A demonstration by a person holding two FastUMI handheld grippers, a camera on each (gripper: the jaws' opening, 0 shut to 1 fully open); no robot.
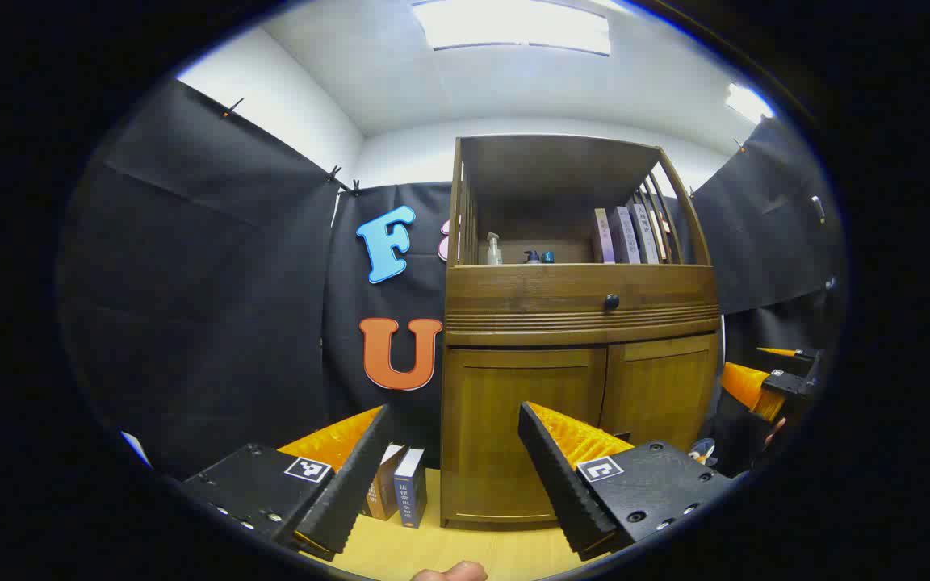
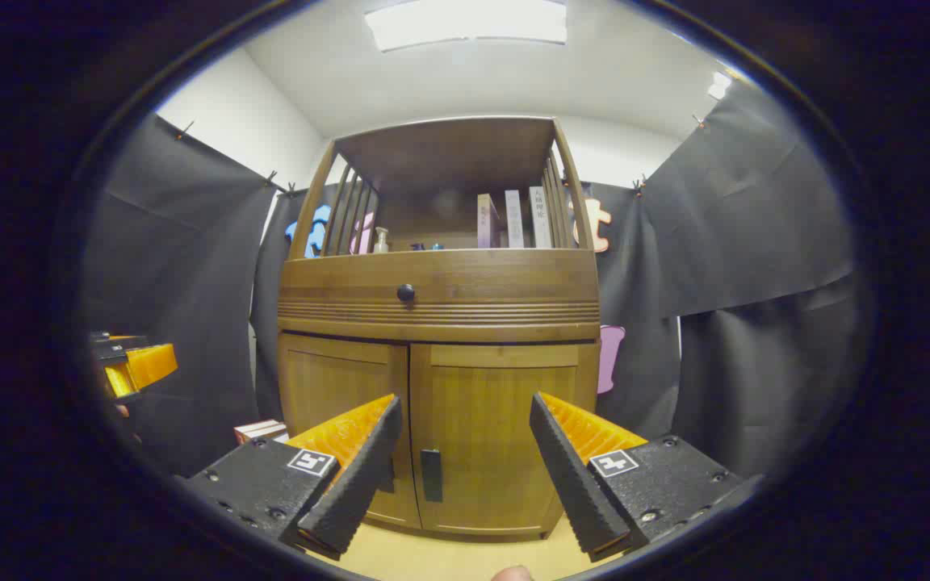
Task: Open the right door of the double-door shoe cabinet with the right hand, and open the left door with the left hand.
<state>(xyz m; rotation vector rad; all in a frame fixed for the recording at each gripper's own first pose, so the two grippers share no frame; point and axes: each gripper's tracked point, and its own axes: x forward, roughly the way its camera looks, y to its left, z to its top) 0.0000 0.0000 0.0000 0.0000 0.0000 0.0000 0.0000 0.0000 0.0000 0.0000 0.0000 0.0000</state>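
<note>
I see the wooden shoe cabinet (image 2: pixel 437 323) standing on the pale tabletop (image 2: pixel 449 557) straight ahead, both doors closed. My right claw (image 2: pixel 461 460) hangs spread wide in front of the right door (image 2: pixel 497 436), short of its dark handle (image 2: pixel 431 474). My left claw (image 1: pixel 453 468), equally wide, faces the left door (image 1: pixel 513 428) and grips nothing. Two small boxes (image 1: pixel 399 492), possibly books, stand just beside the cabinet's left side.

Wooden shoe cabinet (image 2: pixel 433 387) stands upright, both doors closed.
</note>
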